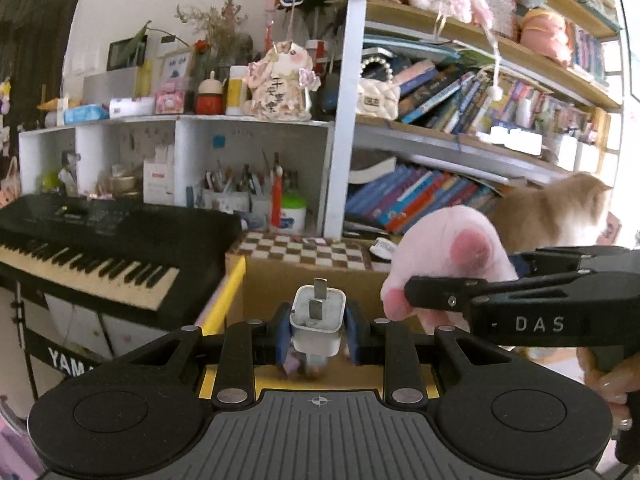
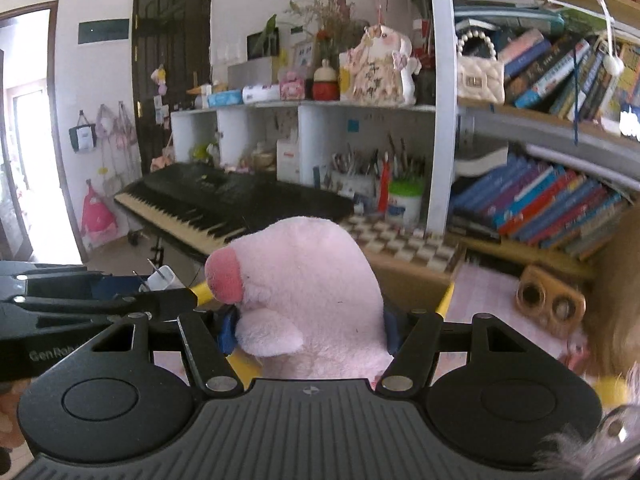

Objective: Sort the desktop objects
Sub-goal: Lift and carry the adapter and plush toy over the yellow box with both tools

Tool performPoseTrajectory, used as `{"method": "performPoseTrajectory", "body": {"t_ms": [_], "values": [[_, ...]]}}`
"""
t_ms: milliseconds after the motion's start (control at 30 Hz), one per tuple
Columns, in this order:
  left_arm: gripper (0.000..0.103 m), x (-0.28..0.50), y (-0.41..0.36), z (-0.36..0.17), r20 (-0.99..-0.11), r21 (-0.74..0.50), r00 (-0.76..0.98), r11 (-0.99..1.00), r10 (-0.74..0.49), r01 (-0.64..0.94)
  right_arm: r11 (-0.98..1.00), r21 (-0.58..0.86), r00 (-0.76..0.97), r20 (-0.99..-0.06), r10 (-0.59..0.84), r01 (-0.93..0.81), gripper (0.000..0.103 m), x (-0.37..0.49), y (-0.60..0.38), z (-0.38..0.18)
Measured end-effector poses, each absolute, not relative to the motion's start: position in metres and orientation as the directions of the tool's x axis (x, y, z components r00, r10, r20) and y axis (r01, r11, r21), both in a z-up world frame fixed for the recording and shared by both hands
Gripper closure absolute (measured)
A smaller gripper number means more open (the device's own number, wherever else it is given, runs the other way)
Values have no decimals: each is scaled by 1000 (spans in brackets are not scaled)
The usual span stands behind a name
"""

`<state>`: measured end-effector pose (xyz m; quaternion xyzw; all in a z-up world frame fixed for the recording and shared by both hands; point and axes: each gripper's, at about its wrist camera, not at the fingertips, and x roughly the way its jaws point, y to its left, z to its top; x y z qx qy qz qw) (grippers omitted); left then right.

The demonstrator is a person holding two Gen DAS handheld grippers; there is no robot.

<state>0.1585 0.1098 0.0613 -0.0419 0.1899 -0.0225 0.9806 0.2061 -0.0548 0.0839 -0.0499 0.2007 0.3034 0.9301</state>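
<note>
Left gripper (image 1: 317,336) fingers clamp a white two-pronged plug adapter (image 1: 317,314); right gripper (image 2: 310,334) fingers clamp a pink plush toy (image 2: 304,280); only the right view shows a wooden toy camera (image 2: 550,306).

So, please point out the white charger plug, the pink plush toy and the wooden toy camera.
white charger plug (image 1: 317,312): left wrist view, front face below the prongs.
pink plush toy (image 2: 308,276): right wrist view, middle of its body.
wooden toy camera (image 2: 549,301): right wrist view, front face between the lenses.
</note>
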Motion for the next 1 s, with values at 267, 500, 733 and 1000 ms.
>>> {"method": "performPoseTrajectory", "body": {"t_ms": [267, 500, 733, 1000], "values": [[77, 229, 106, 40, -462, -10, 887, 1000, -2, -3, 806, -3, 727, -434, 532, -592, 41, 282, -34, 78], [77, 263, 107, 8, -583, 19, 812, 1000, 26, -18, 777, -8, 640, -571, 514, -630, 41, 329, -13, 43], [77, 269, 101, -21, -693, 91, 719, 996, 53, 14, 728, -22, 521, -712, 470, -686, 40, 346, 0, 11], [77, 266, 106, -24, -711, 63, 703, 998, 31, 20, 713, -37, 456, -791, 407, -700, 39, 356, 9, -4]]}}
